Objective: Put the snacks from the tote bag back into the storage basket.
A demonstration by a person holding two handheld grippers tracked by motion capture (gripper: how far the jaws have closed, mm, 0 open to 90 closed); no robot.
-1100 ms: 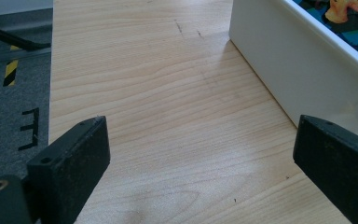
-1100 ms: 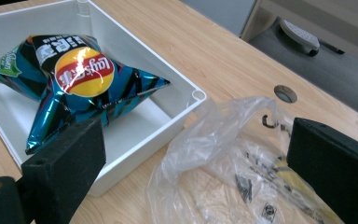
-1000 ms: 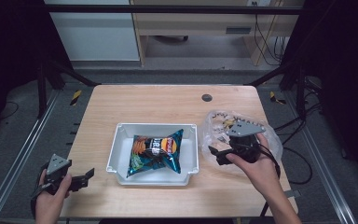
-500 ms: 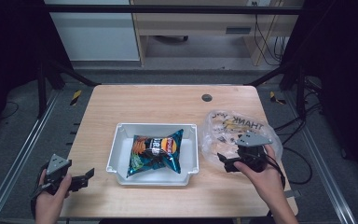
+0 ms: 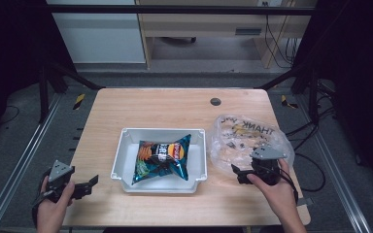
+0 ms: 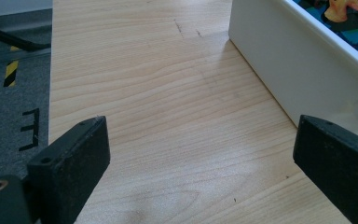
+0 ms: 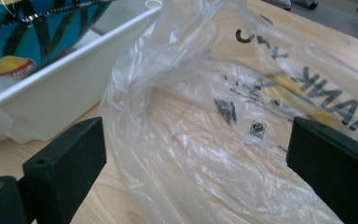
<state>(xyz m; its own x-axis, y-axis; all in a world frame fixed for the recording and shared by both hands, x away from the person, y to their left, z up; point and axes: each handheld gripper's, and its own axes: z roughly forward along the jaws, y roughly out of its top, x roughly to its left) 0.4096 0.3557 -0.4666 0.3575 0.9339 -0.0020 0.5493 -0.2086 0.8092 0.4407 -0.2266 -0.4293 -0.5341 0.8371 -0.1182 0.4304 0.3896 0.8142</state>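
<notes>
A white tray (image 5: 120,162) sits mid-table and holds a teal chips bag (image 5: 162,158). To its right lies a crumpled clear plastic bag (image 5: 245,136) with black "THANK" print. My right gripper (image 5: 237,174) stands open at the bag's near edge, jaws pointing left. In the right gripper view the plastic bag (image 7: 205,121) spreads between and beyond the wide-apart jaws of the right gripper (image 7: 196,128), with the tray wall (image 7: 60,98) and chips bag (image 7: 32,32) at left. My left gripper (image 5: 91,187) is open over bare wood at the near left corner; its own view shows the left gripper (image 6: 200,126) beside the tray wall (image 6: 289,70).
A small dark round hole (image 5: 215,101) marks the table's far side. Black frame posts and cables stand around the table, with yellow-black tape on the floor (image 5: 78,101) at left. Bare wood lies in front of and behind the tray.
My right gripper has drawn back toward the near edge, off the plastic bag, and the bag's print now shows more. The left gripper has stayed put.
</notes>
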